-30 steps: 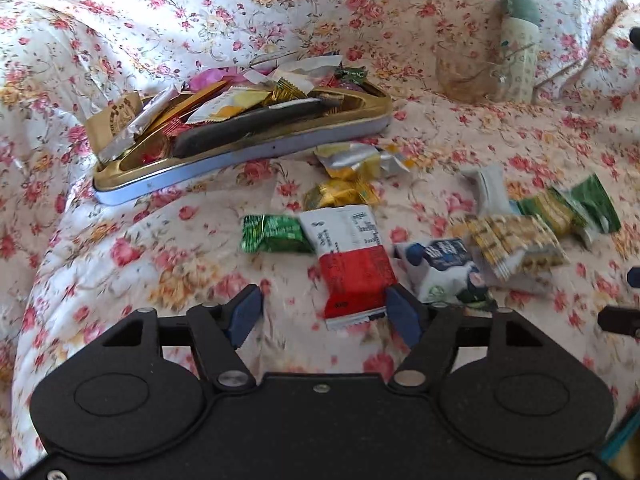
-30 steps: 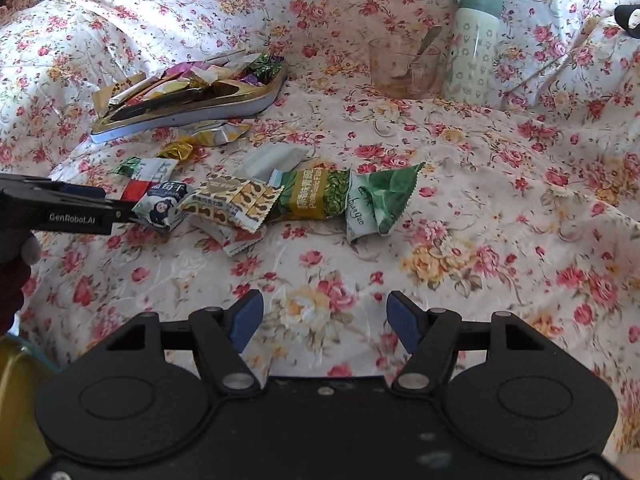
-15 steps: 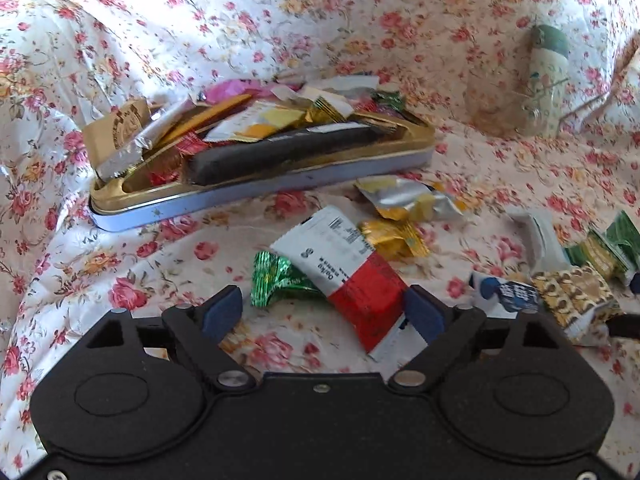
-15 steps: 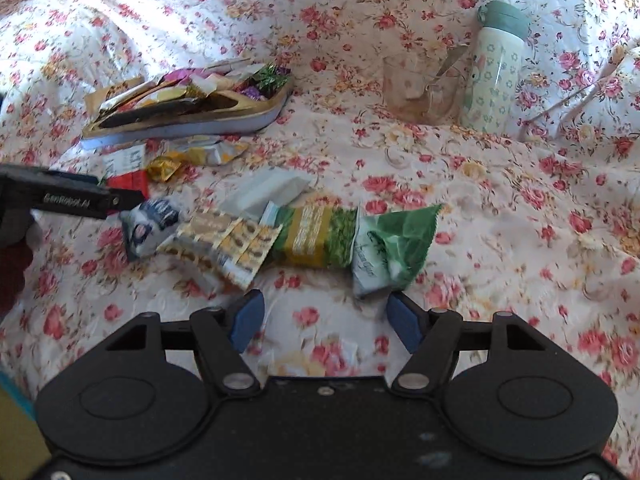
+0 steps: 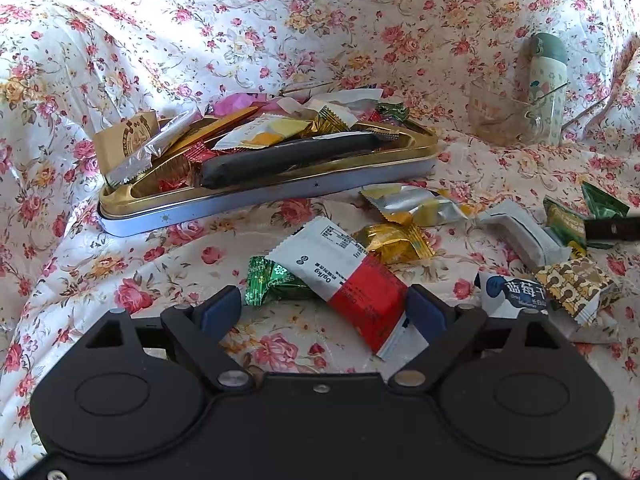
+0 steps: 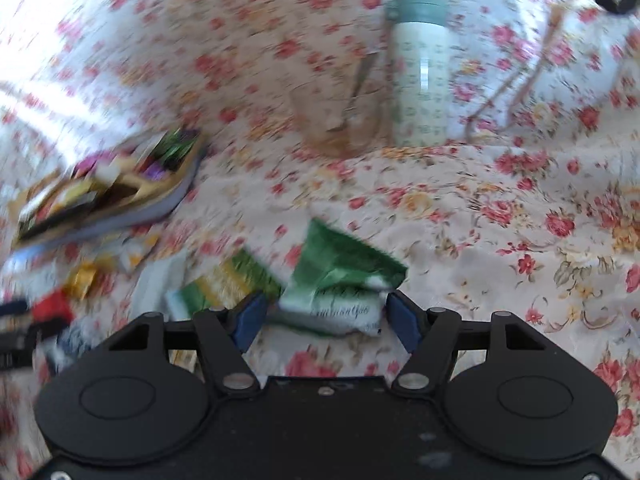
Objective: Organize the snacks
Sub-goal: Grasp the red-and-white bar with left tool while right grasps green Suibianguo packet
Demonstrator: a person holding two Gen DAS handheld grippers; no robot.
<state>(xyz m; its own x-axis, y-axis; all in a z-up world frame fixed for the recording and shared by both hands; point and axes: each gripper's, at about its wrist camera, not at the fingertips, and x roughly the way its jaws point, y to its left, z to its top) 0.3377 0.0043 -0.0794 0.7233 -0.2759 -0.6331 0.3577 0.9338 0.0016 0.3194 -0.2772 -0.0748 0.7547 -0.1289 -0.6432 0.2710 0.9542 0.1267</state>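
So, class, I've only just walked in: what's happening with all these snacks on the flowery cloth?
A person with tongs in each hand is tidying snacks into a tin already heaped with packets. The left tongs, whose jaws have just been opening, stand wide around a red and white packet lying on the cloth. The right tongs stand open around a green and white packet. Neither packet is gripped yet. Other packets lie loose nearby.

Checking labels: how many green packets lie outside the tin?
3: foil candy against the red-white packet; green-yellow packet and dark green packet far right. Others may be hidden.
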